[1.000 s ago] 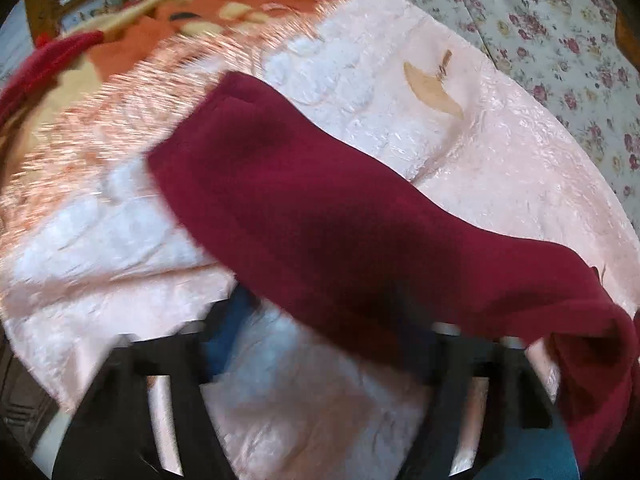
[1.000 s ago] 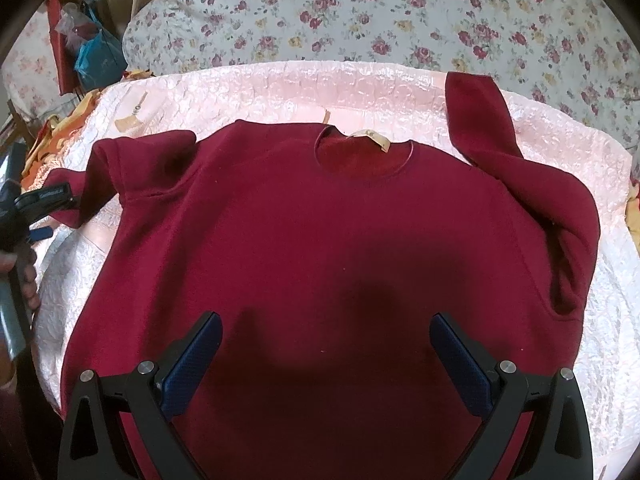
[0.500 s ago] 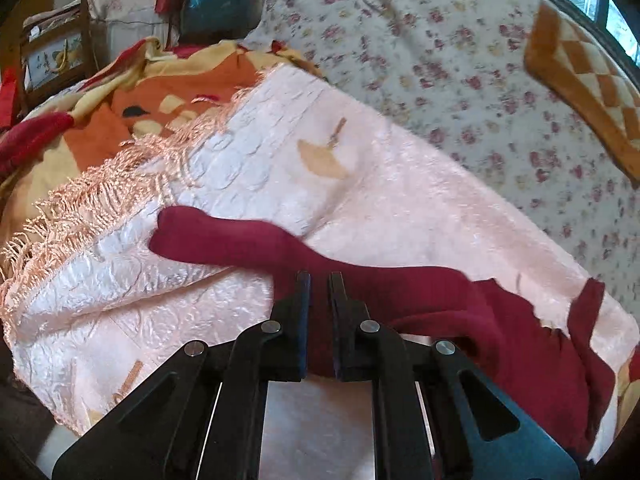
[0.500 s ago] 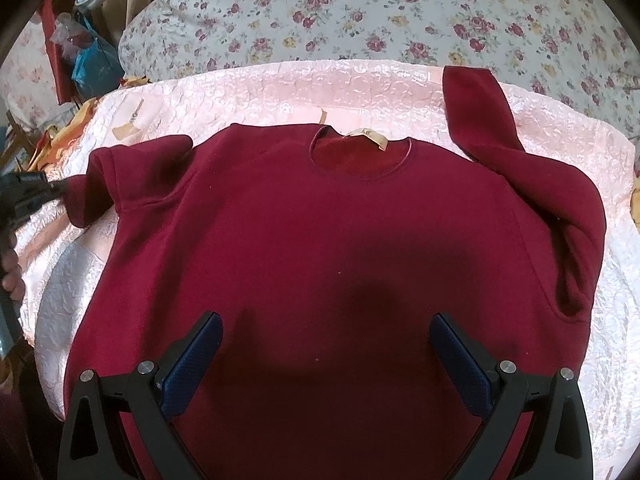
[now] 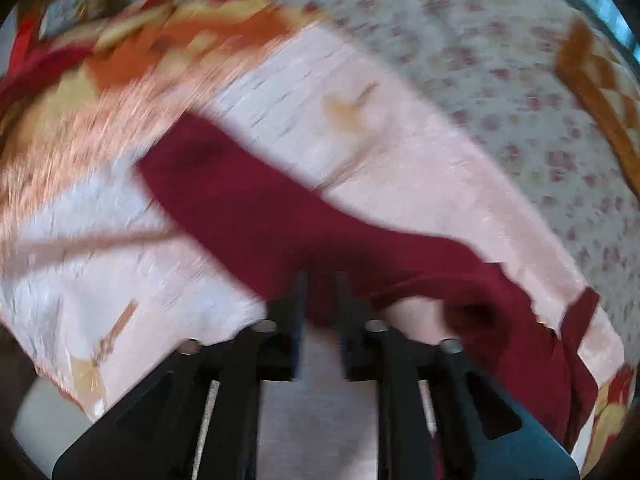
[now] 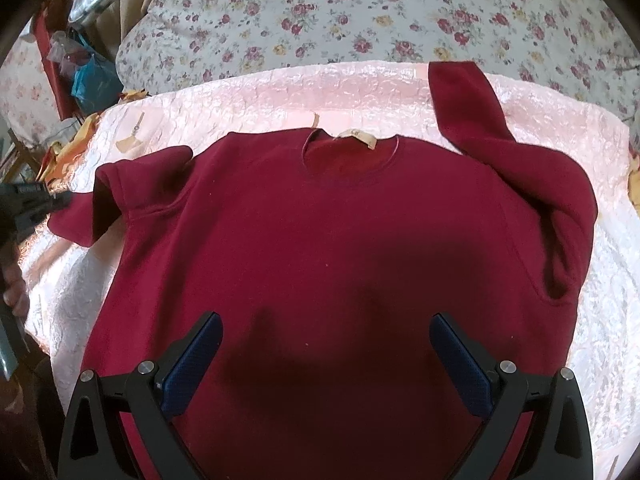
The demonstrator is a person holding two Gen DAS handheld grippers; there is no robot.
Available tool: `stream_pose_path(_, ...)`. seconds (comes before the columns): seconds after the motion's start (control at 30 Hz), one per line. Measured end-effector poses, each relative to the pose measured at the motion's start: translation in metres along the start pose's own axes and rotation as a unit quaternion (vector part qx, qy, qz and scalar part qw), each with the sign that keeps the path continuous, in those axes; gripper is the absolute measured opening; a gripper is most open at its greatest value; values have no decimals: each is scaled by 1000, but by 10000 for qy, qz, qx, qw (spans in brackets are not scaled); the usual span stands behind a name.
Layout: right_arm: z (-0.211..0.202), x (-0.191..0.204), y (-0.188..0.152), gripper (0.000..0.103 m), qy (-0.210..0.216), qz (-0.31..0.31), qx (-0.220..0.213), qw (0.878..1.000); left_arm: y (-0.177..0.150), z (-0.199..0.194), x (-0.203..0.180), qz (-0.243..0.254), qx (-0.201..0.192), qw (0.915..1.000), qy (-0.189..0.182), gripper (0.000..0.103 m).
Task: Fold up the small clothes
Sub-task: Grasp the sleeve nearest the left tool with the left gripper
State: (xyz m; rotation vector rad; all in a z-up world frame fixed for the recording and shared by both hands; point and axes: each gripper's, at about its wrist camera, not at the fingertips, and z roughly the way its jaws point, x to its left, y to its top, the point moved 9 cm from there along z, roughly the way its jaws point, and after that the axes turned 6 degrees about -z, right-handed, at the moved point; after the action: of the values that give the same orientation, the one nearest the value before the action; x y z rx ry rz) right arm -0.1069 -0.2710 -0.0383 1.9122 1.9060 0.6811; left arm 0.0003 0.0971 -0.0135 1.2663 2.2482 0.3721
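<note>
A dark red sweater (image 6: 340,248) lies flat, front up, on a pink satin cloth (image 6: 260,96), with its neck label at the far side. Its right sleeve (image 6: 472,108) bends up toward the far edge. My left gripper (image 5: 320,284) is shut on the left sleeve (image 5: 240,192), which stretches away across the cloth; the view is blurred. The left gripper also shows in the right wrist view (image 6: 36,200), at the sleeve's end. My right gripper (image 6: 324,324) is open and hovers empty over the sweater's lower body.
A floral quilt (image 6: 360,20) covers the bed behind the cloth. An orange and yellow blanket (image 5: 160,40) lies past the cloth's fringed left edge. Bags and clutter (image 6: 84,72) stand at the far left. The cloth's near left corner (image 5: 80,360) hangs over the bed edge.
My left gripper closed on the left sleeve and is moving with it, blurring the view; the sleeve now lies more stretched out. The right gripper has stayed put, open.
</note>
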Motion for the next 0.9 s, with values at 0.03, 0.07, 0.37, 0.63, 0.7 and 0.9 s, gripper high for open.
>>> stream_pose_path(0.03,1,0,-1,103,11,27,20,10000,-2,10,19,-233,102,9995,168,35)
stream_pose_path(0.07,3,-1,-2,103,25,50,49,10000,-3,14,29,-371,117,9989,265,36)
stream_pose_path(0.37,15,11,-2,103,21,-100,205,9997,15,47,42,-594,21,9972,454,48)
stream_pose_path(0.63,17,9,-1,103,-2,-112,210,9997,24,43,18,8,-215,9997,99,7)
stream_pose_path(0.7,16,9,-1,103,17,-108,192,9998,27,28,10,21,-331,9992,-202,5)
stream_pose_path(0.9,9,4,-3,103,63,-19,102,9999,30,-32,-39,388,-652,9933,-876,5)
